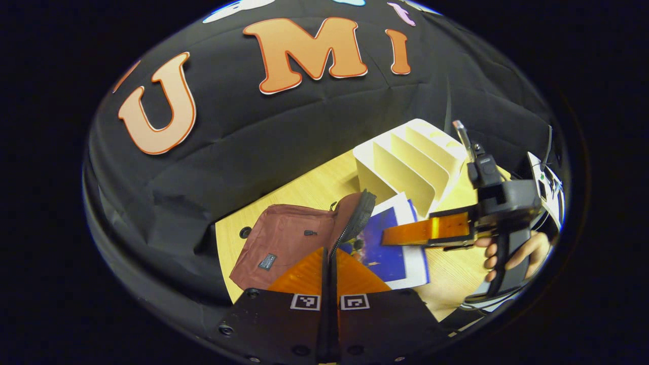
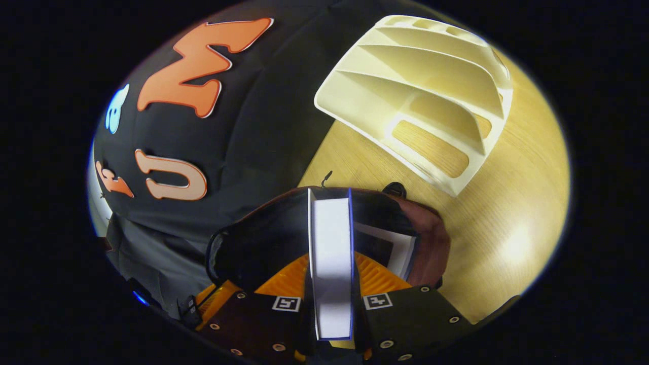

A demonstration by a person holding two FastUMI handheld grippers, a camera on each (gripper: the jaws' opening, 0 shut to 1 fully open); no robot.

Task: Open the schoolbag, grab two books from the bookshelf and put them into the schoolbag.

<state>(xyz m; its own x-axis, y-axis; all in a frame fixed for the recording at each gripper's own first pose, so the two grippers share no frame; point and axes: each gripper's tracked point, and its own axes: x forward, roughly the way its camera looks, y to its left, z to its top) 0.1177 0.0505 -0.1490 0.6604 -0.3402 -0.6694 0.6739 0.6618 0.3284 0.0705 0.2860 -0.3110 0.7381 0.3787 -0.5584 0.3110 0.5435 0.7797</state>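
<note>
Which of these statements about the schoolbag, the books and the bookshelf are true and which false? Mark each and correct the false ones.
1. The right gripper is shut on a book. True.
2. The bookshelf still holds several books. False: its slots stand empty.
3. The left gripper pinches the schoolbag's opening edge. True.
4. The schoolbag is zipped shut. False: it gapes open, the book entering it.
5. The bookshelf stands on a wooden table. True.

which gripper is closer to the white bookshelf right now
Right. The right gripper, shut on a book, is just below the bookshelf; the left gripper holds the schoolbag flap farther off.
</note>
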